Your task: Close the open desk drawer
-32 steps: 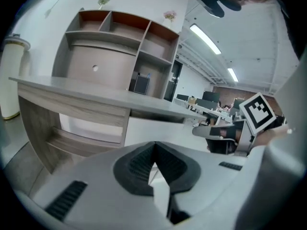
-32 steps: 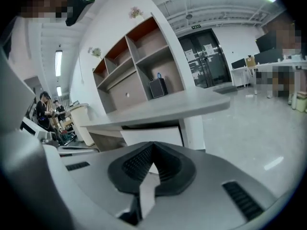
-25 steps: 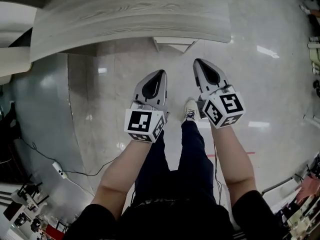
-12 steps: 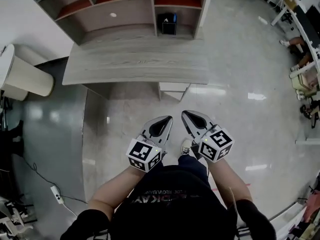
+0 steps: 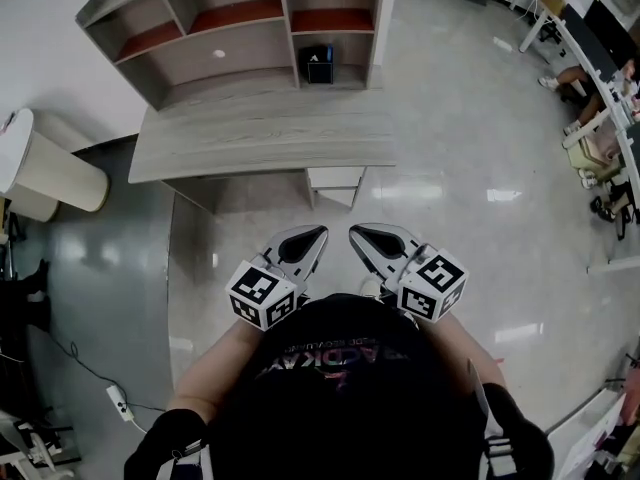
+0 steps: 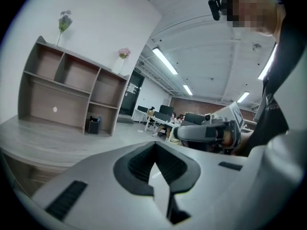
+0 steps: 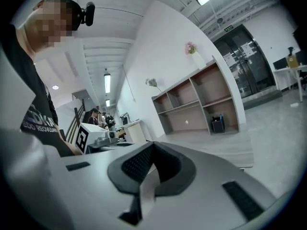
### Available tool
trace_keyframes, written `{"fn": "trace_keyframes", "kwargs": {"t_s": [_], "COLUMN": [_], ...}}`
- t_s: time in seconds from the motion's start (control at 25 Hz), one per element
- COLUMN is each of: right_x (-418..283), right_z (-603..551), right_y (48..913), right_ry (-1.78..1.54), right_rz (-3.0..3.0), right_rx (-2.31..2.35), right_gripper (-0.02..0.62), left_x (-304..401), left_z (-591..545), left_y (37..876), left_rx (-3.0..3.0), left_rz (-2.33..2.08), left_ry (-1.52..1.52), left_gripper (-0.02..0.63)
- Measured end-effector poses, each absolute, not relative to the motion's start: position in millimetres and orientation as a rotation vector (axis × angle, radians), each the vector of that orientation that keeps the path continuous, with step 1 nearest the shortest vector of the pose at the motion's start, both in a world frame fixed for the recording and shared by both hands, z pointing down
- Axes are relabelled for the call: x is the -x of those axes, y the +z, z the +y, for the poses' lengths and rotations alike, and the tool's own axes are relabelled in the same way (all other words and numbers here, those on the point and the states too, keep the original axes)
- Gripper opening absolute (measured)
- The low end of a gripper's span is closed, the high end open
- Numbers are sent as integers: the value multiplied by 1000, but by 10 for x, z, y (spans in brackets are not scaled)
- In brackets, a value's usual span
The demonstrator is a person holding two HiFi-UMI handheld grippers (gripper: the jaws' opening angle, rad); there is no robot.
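The grey wood-grain desk stands ahead of me on the glossy floor. Its pale drawer juts out a little beneath the front edge, right of centre. My left gripper and right gripper hang side by side close to my chest, well short of the drawer. Both are shut with nothing between the jaws. The left gripper view looks over its closed jaws at the desk top. Across its closed jaws, the right gripper view takes in the desk too.
An open shelf unit sits on the desk's back, with a small black box in one bay. A beige round bin stands at the left. A power strip and cable lie on the floor. Office desks and seated people are at the right.
Both grippers have risen and drawn back toward my chest, still shut. The head view has tilted up, so the shelf unit and whole desk now show.
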State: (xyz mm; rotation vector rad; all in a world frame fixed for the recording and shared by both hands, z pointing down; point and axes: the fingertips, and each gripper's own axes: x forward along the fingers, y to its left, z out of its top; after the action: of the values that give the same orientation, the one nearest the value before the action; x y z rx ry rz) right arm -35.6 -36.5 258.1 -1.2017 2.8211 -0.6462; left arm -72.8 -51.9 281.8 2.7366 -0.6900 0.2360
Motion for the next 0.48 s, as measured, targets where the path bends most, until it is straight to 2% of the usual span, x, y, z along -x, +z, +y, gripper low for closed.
{"fn": "trace_keyframes", "kwargs": {"t_s": [0.48], "right_x": [415], "right_z": [-79], "right_y": [2658], "right_ry": [-697], "right_rz": [2853], "right_rx": [1132], "right_gripper": [17], "left_x": [635], "left_z": [-264], "left_y": [2802], "left_rx": [-2710], "left_rz": [-591], "left_ry": [217], "left_gripper": [11]}}
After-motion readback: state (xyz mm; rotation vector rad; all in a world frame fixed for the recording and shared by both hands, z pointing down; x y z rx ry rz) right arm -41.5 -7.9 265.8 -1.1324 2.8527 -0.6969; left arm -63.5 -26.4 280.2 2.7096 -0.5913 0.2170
